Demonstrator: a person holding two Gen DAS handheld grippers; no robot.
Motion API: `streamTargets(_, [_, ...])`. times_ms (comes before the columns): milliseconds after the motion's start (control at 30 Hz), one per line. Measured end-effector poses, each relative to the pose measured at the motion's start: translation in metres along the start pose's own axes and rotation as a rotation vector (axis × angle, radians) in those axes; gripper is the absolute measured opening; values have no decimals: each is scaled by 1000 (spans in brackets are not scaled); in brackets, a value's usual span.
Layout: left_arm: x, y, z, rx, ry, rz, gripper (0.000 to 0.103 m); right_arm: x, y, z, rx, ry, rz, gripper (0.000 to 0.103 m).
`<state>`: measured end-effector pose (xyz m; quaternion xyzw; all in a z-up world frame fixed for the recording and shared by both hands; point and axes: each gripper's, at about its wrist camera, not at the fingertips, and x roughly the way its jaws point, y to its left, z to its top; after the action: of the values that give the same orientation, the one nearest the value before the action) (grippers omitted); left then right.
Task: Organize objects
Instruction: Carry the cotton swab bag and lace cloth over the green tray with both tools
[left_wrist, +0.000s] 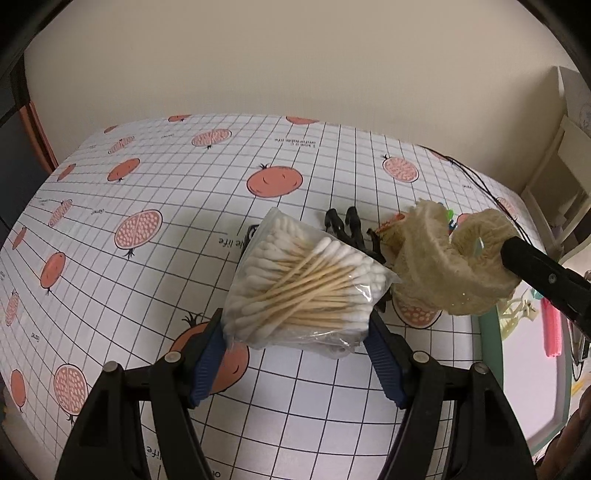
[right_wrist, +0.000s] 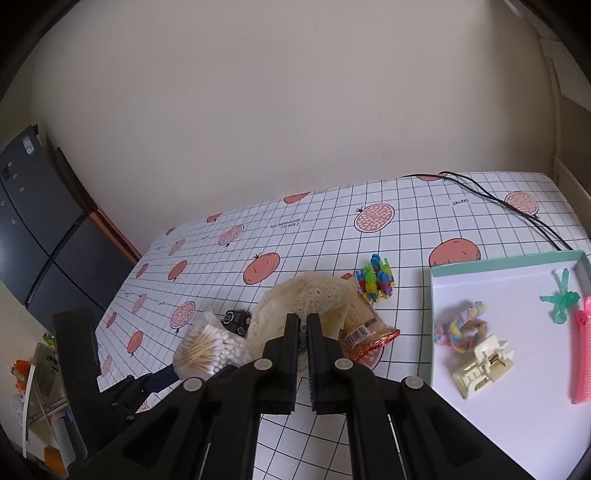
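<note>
Cream-coloured knitted fabric, a soft scrunchie (right_wrist: 306, 306) as far as one can judge, is pinched in the right claw (right_wrist: 302, 325), whose jaws are fully closed on one fold of it. The left claw (left_wrist: 295, 332) stands partly open, and its blue pads (left_wrist: 208, 350) press on both sides of a clear bag of cotton swabs (left_wrist: 303, 288). Both things hang above the table (left_wrist: 147, 184), so the step in hand appears to be the carrying of two picked-up items at once.

To the right lies a shallow tray (right_wrist: 498, 262) with a green rim and a white floor. It already holds a pastel twisted hair tie (right_wrist: 461, 326), a cream hair clip (right_wrist: 484, 365), a green bow (right_wrist: 561, 301) and a pink item (right_wrist: 581, 354) at the edge of the view. The next move probably calls for bringing the scrunchie over a free part of the tray and opening the jaws there; the swabs may follow.

On the table remain a black hair claw clip (left_wrist: 351, 229), a heap of small coloured clips (right_wrist: 376, 278) and a snack packet (right_wrist: 365, 328).
</note>
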<state>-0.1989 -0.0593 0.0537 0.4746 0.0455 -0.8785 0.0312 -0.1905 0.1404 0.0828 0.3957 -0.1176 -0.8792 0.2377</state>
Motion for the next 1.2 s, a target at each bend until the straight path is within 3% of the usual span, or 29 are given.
streamTargets(533, [-10,-6,4,-21,-41,-1,73,-33,-15,9,-21,-47,-35,5])
streamTargets(1200, [-50,-72,9,65,-146,-66,73,-92,-73,20,22,-138,-107,5])
